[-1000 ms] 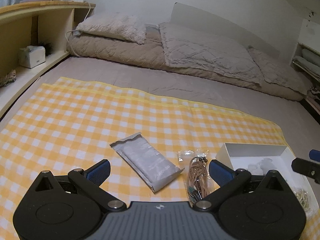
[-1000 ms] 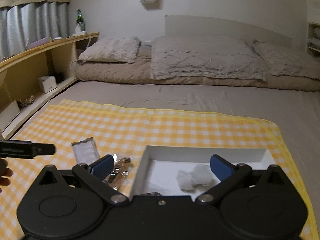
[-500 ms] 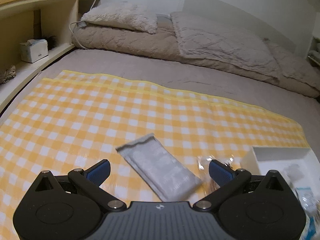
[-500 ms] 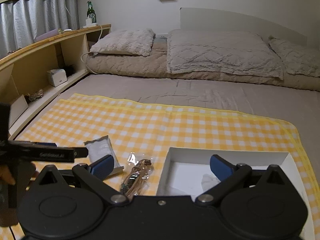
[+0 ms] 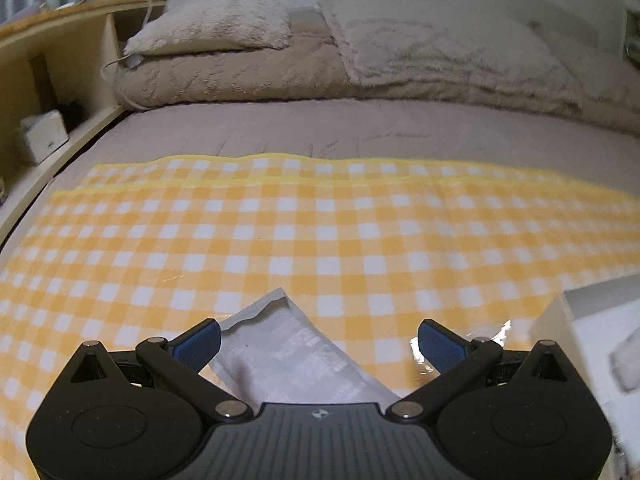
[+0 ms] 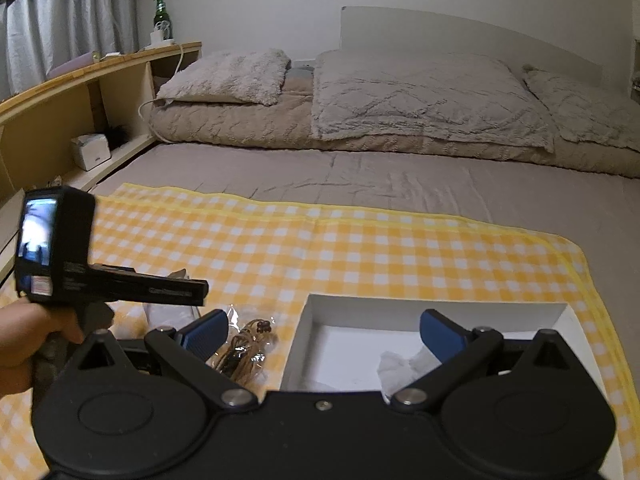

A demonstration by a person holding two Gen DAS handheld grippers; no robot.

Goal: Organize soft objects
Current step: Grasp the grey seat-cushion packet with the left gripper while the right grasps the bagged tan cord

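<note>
My left gripper [image 5: 319,342] hung low over the yellow checked cloth [image 5: 320,232], its jaws spread wide with nothing between the blue pads [image 5: 199,344]. In the lower middle of the left wrist view, the white padded pouch [image 5: 292,356] lay flat on the cloth, its near end running under my gripper body and its far corner pointing up toward the middle of the frame. It sat in the gap between my fingers, but I could not tell whether either pad touched it. Just right of my right-hand pad, a bit of crinkled clear wrapping [image 5: 498,330] showed, and at the right edge stood the corner of the white box [image 5: 568,312].

My right gripper [image 6: 324,334] also had its jaws wide apart and empty. In the right wrist view the white box [image 6: 436,306] filled the lower middle, open-topped on the cloth, with a crumpled white wad [image 6: 404,366] inside it near my right-hand pad. Left of the box, a clear bag of brown cord [image 6: 246,348] lay on the cloth beside my left-hand pad. At the left of that frame my left hand [image 6: 28,344] gripped the other gripper's handle, whose small screen [image 6: 36,226] glowed. Grey pillows [image 6: 420,96] lined the top of the frame.
</note>
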